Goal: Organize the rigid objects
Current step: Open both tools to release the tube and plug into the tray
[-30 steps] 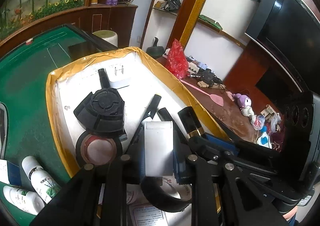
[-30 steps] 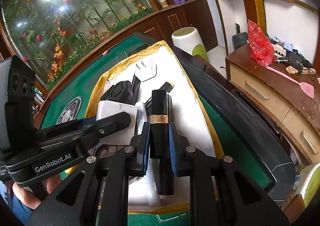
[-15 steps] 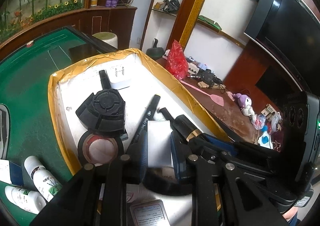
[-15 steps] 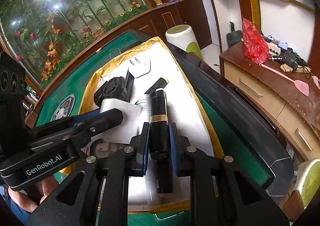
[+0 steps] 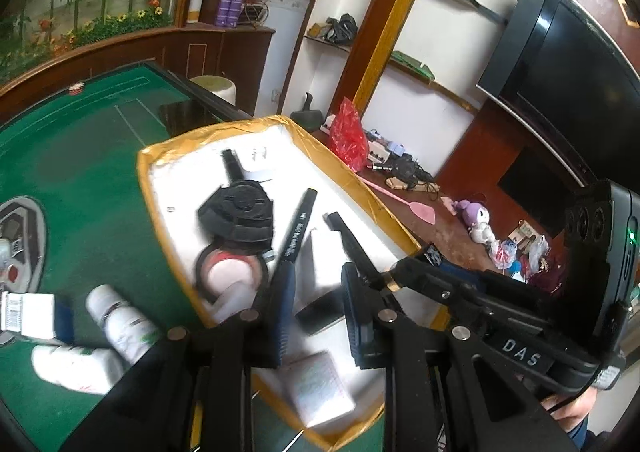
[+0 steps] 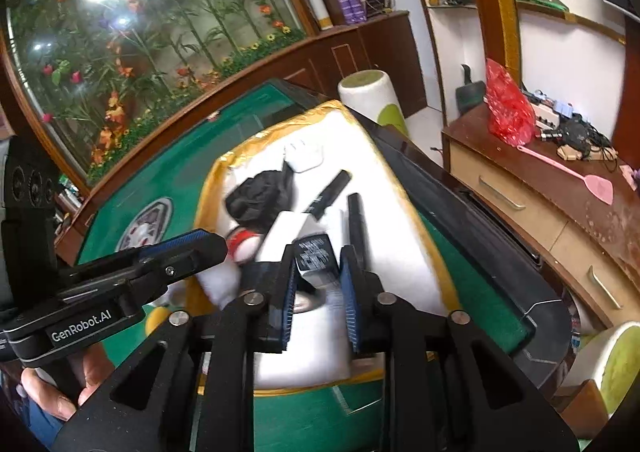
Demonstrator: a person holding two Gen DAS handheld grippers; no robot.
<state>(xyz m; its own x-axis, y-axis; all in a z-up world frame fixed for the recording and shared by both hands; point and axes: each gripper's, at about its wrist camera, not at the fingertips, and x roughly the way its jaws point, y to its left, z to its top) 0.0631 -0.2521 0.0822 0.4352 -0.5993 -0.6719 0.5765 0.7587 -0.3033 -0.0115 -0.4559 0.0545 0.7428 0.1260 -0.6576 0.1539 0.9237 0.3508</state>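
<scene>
- Left claw [image 5: 318, 272], low centre of its view: pads stood slightly parted with nothing pinched. A hand [image 6: 44, 396] gripped its handle at the lower left of the right view.
- Right claw [image 6: 320, 252]: jaws had just been opening and nothing was pressed between the pads. A black labelled block [image 6: 316, 258] showed through the gap, lying in the tray [image 5: 158, 212].
- White box [image 5: 325, 256] lay in the tray just past the left claw's tips, free of both pads.
- Black tube [image 5: 352, 240] with a gold band lay in the tray right of the white box, its near end at the right claw's tip.
- Further up the frame: a black pen [image 5: 298, 228], a tape roll [image 5: 230, 272] and a black round part [image 5: 240, 212].
- White plug [image 5: 258, 168] sat at the tray's far end.
- The tray sat on the green counter [image 5: 80, 140].
</scene>
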